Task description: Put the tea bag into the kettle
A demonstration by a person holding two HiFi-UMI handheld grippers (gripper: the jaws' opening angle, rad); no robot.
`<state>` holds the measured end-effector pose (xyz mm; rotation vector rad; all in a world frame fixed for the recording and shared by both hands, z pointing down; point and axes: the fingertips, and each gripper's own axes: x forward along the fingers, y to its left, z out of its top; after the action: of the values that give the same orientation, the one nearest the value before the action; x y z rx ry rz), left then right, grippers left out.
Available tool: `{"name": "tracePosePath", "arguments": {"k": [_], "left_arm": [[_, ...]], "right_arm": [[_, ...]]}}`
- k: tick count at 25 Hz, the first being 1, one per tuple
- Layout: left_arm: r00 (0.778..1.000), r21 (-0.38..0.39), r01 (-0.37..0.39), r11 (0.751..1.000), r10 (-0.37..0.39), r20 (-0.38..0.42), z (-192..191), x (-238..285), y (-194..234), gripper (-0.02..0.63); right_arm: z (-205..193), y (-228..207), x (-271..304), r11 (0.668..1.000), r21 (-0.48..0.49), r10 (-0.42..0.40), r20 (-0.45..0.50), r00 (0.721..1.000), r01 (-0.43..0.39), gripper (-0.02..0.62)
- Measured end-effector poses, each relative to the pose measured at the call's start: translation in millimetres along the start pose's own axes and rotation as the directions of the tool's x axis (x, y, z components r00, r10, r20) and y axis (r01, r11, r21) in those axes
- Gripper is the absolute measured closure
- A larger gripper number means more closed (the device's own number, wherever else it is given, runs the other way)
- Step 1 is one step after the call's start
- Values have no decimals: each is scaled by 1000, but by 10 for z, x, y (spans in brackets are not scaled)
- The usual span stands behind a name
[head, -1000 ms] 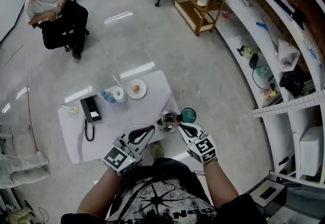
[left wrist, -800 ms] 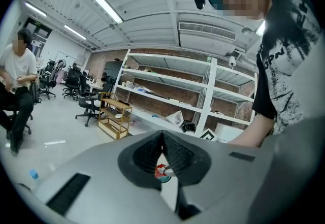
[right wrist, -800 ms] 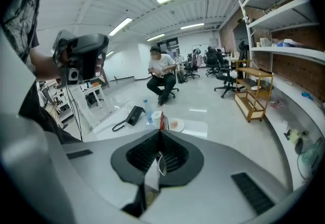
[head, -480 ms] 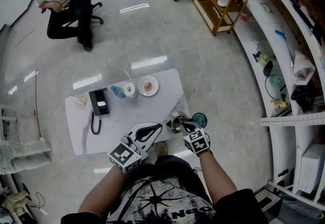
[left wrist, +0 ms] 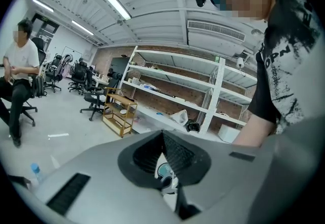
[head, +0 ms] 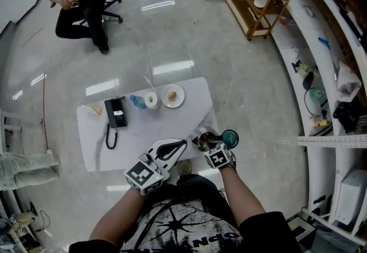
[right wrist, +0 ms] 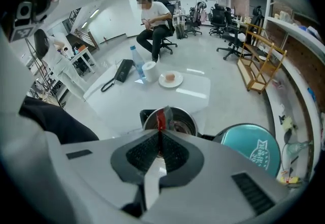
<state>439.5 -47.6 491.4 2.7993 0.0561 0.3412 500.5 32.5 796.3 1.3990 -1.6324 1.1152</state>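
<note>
tea bag (right wrist: 160,118) — red, upright above kettle mouth | kettle (right wrist: 185,122) — steel, open, teal lid (right wrist: 251,149) beside it

On the white table (head: 166,123) a black telephone (head: 116,114) lies at nine o'clock; a bottle (head: 137,101), white roll (head: 151,99) and plate (head: 180,99) line its twelve o'clock edge.

One kettle (head: 202,138); one lid (head: 230,137); one tea bag (right wrist: 160,118); one telephone (head: 116,114); one bottle (head: 137,101); one plate (head: 172,96)
</note>
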Motion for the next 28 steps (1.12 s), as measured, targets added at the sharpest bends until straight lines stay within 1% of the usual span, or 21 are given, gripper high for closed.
{"name": "tracePosePath", "arguments": {"k": [6,13,17,21,25,28], "left_arm": [[1000,33,14,999,-14,3,-55,-84,-41,599],[1000,35,-5,999,5,8,-105,-134,-53,598],[1000,37,-6,999,6,6,-88,-138,-66,600],[1000,37,-2,999,2,6,-72,-132,-88,599],[1000,55,10,998,-10,3,-68,-136,-126,599],[1000,59,0,998,-1,18,-10,-167,-127,599]], "right_arm": [[-45,-22,79,999,-1,-38,-37,999,38,584],[-25,-51,111,998,-5,-60,-16,998,60,581],[19,-39,90,998,-10,-56,-8,998,56,544],[59,-39,65,999,-4,-51,17,999,51,501],[102,-69,-7,998,5,-58,52,997,57,499],[246,-82,-160,998,26,-62,130,990,59,500]]}}
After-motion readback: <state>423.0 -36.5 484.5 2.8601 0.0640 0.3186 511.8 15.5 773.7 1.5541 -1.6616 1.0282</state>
